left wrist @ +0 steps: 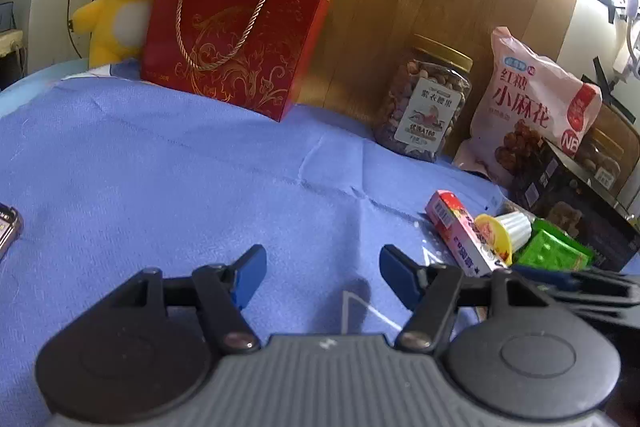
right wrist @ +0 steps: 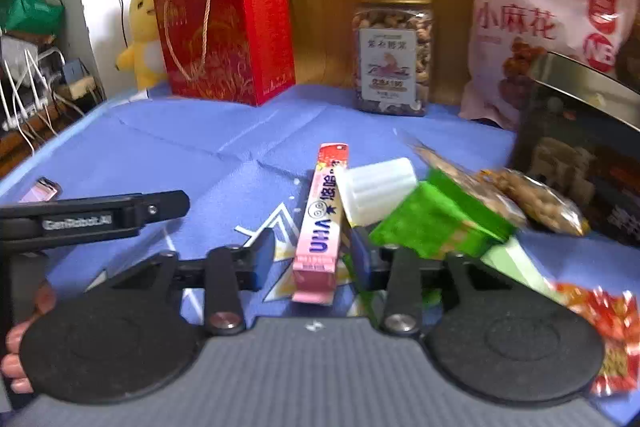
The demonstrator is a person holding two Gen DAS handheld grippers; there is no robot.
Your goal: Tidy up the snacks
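A pile of small snacks lies on the blue cloth: a pink UHA candy stick (right wrist: pixel 322 223), a white jelly cup (right wrist: pixel 376 189), a green packet (right wrist: pixel 436 223) and a clear bag of nuts (right wrist: pixel 536 199). My right gripper (right wrist: pixel 314 259) is open, its jaws standing either side of the pink stick's near end without gripping it. My left gripper (left wrist: pixel 322 277) is open and empty over bare cloth, left of the pile; the pink stick (left wrist: pixel 460 233), the jelly cup (left wrist: pixel 502 231) and the green packet (left wrist: pixel 554 247) show at its right.
At the back stand a red gift box (left wrist: pixel 236 31) with plush toys, a nut jar (right wrist: pixel 392 53), a pink snack bag (right wrist: pixel 532 23) and a dark box (right wrist: pixel 580 155). A red packet (right wrist: pixel 604 331) lies near right. A small pink object (right wrist: pixel 42 189) lies at left.
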